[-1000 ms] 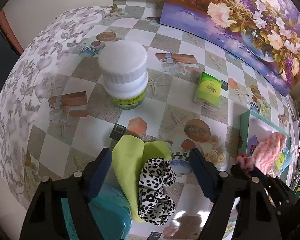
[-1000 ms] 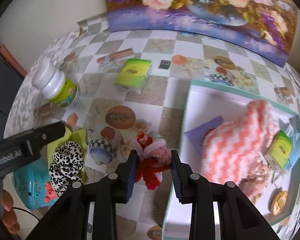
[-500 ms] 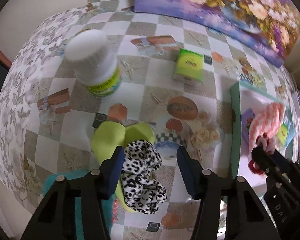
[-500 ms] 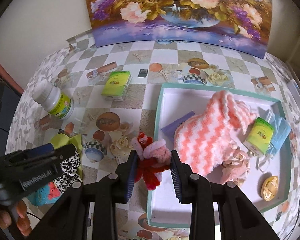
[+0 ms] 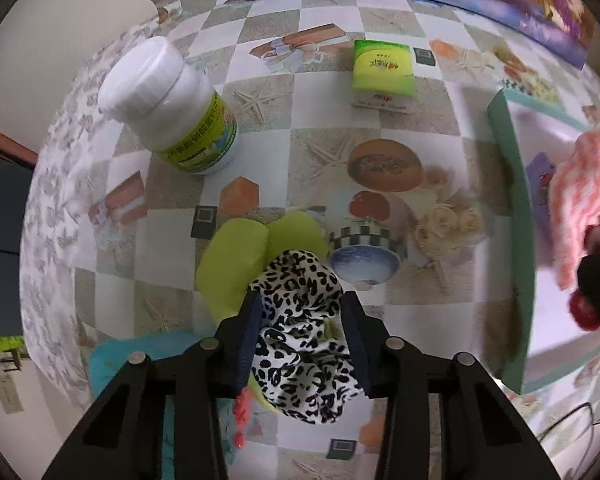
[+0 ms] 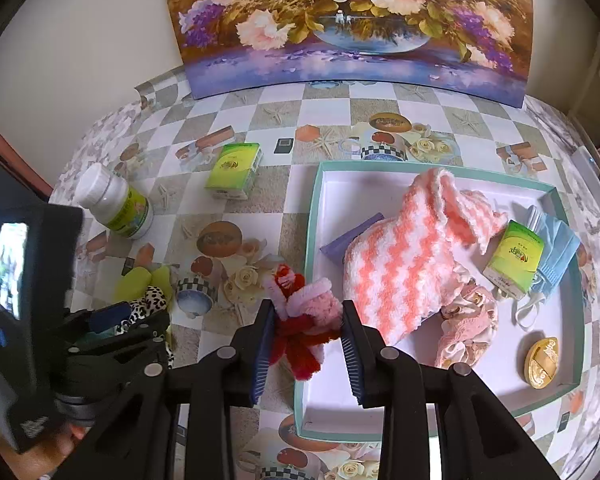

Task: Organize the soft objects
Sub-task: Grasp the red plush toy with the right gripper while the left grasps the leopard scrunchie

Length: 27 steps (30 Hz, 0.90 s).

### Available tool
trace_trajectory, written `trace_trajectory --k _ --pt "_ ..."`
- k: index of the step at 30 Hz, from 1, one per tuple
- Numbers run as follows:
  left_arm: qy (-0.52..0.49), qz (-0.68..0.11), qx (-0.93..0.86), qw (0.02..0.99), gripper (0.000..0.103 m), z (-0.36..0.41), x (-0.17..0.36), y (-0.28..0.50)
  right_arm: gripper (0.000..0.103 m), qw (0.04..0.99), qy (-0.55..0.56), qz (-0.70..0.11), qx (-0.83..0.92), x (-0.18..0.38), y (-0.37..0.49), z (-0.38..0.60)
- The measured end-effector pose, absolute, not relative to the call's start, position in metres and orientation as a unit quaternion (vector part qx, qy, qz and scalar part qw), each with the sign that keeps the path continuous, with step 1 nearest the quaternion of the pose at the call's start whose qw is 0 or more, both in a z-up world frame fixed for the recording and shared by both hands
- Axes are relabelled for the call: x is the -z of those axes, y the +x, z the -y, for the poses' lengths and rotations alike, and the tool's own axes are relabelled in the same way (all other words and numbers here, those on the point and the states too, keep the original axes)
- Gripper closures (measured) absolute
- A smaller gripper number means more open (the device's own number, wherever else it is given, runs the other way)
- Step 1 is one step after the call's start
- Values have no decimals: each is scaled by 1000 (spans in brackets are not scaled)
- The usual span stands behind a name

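A leopard-print scrunchie (image 5: 300,280) lies on a lime-green cloth (image 5: 236,256), beside a teal object (image 5: 140,352). My left gripper (image 5: 302,312) points down over the scrunchie. Its jaws are closing, and the pads touch the fabric on both sides. My right gripper (image 6: 306,320) is shut on a red and pink fuzzy toy (image 6: 304,312), held above the left rim of the teal-edged white tray (image 6: 312,216). A pink and white striped towel (image 6: 404,256) lies in the tray.
A white bottle (image 5: 172,108) and a green tissue pack (image 5: 380,68) stand on the checked tablecloth. The tray also holds a tissue pack (image 6: 514,256), a blue mask (image 6: 556,248), a gold item (image 6: 542,360) and a pink scrunchie (image 6: 466,320). A flower painting (image 6: 348,20) leans at the back.
My left gripper came down over the leopard-print scrunchie and its jaws narrowed from wide to touching it. The right gripper rose slightly, still gripping the fuzzy toy.
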<state>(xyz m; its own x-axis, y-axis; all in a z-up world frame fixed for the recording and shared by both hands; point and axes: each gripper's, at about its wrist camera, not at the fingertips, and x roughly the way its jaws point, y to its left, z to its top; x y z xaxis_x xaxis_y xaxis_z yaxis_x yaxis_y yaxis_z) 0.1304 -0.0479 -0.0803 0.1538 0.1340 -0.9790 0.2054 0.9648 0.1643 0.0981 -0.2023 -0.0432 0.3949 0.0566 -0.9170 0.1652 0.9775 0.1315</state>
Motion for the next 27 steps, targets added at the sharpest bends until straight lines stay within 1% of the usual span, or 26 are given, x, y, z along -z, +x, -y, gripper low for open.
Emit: trace_trajectory --k 2,7,16,27 --pt "141 -648 21 748 62 51 84 130 69 829 102 -549 33 43 99 203" --pt "158 -645 11 748 74 60 91 134 69 830 103 -548 31 41 99 203" --pt "129 -642 17 756 86 49 89 143 69 829 108 -548 31 40 100 206" --pt "98 -614 36 783 89 44 56 141 69 832 116 -542 32 37 101 212"
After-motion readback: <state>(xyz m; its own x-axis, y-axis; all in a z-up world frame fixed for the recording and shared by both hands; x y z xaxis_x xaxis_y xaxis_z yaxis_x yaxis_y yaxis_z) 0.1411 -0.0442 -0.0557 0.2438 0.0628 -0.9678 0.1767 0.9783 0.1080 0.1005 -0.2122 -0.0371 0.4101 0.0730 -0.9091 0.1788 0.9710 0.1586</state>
